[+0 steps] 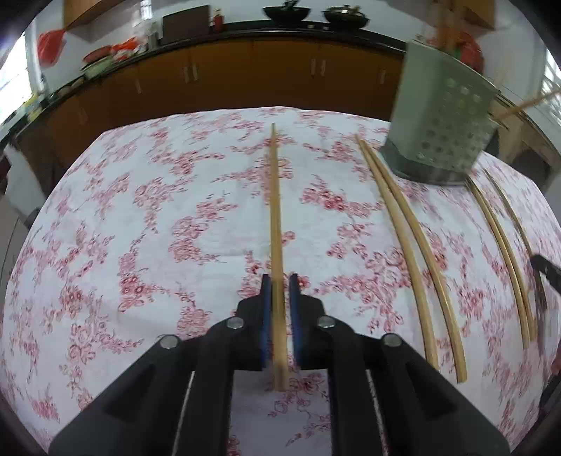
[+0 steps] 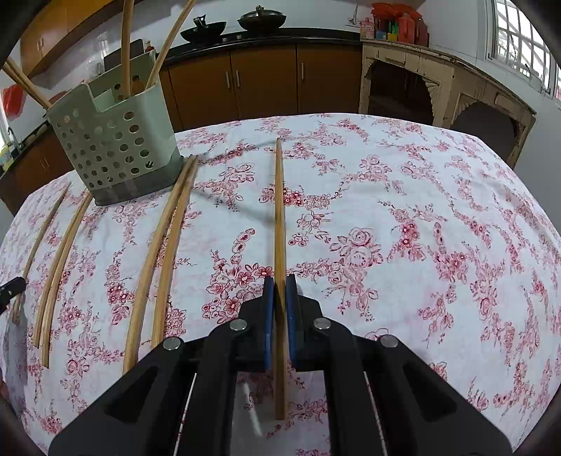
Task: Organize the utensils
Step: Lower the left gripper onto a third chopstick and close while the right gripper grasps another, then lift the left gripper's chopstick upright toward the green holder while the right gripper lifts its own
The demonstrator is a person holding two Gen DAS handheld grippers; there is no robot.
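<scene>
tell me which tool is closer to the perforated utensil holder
Right, narrowly, as far as I can judge. The right tool has the utensil holder ahead to its left; the left tool has it ahead to its right, looking slightly smaller.

Covering the table: a white tablecloth (image 2: pixel 403 182) printed with red flowers. Running behind it: brown cabinets (image 2: pixel 263 80) under a dark countertop (image 2: pixel 280 40). Sitting on that countertop: two black woks (image 2: pixel 261 17). Standing at the far right: red bottles (image 2: pixel 399 22) on a worn shelf, beside a barred window (image 2: pixel 519 45).
</scene>
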